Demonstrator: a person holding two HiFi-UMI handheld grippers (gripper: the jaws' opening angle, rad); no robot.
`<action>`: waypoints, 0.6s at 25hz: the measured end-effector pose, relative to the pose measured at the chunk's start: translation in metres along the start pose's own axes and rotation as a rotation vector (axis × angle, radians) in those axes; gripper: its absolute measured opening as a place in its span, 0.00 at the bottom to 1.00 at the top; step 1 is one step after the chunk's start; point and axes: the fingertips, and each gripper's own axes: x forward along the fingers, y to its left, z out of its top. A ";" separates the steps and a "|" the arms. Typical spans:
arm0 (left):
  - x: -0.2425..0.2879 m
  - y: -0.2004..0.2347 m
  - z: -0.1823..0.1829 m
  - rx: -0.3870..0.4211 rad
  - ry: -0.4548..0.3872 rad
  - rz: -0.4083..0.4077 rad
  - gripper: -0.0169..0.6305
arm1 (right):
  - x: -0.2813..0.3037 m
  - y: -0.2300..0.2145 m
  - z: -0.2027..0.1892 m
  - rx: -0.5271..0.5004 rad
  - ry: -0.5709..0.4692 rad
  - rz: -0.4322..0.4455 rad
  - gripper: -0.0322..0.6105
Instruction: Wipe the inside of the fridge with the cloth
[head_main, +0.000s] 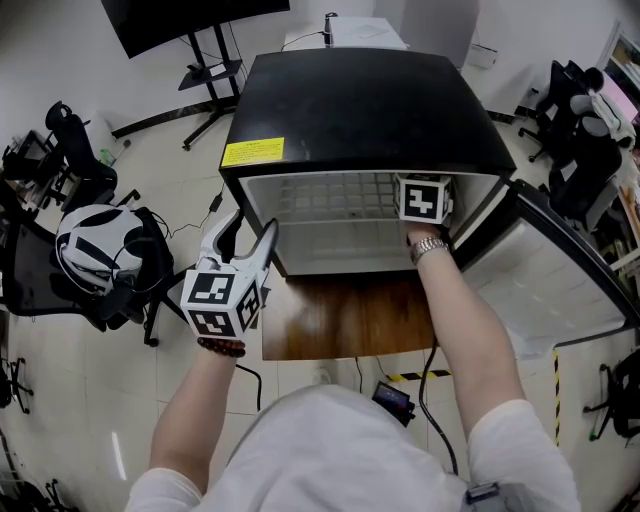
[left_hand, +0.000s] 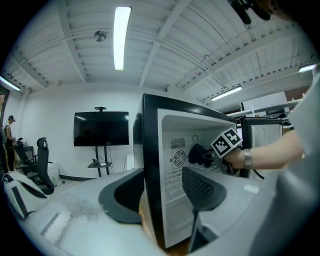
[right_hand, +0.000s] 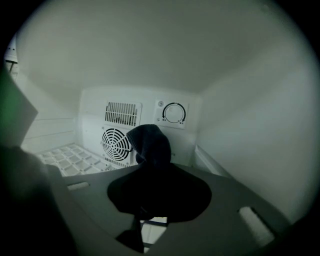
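A small black fridge (head_main: 360, 100) stands with its door (head_main: 550, 270) swung open to the right. My right gripper (right_hand: 152, 172) is inside the white compartment, shut on a dark cloth (right_hand: 150, 145) that sticks up from its tips. The cloth hangs in front of the back wall, between the fan grille (right_hand: 116, 144) and the thermostat dial (right_hand: 174, 113). Only the right gripper's marker cube (head_main: 423, 198) shows in the head view. My left gripper (head_main: 254, 222) is open and straddles the fridge's left wall (left_hand: 151, 175), one jaw outside and one inside. The cloth (left_hand: 200, 155) also shows in the left gripper view.
The fridge sits on a wooden table (head_main: 350, 320). A white wire shelf (head_main: 330, 195) spans the compartment. Left of the table lie a chair with a white and black helmet-like object (head_main: 95, 250) and a TV stand (head_main: 200, 40). More office chairs (head_main: 580, 130) stand at right.
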 end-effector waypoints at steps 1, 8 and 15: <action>0.000 0.000 0.000 0.000 0.000 0.000 0.39 | -0.001 -0.001 0.000 0.001 -0.003 -0.006 0.18; -0.001 0.001 0.001 0.003 -0.003 -0.007 0.39 | -0.007 -0.002 -0.002 0.013 -0.027 -0.017 0.18; -0.005 -0.002 0.000 0.009 -0.009 -0.018 0.39 | -0.011 -0.005 -0.002 0.042 -0.040 -0.026 0.18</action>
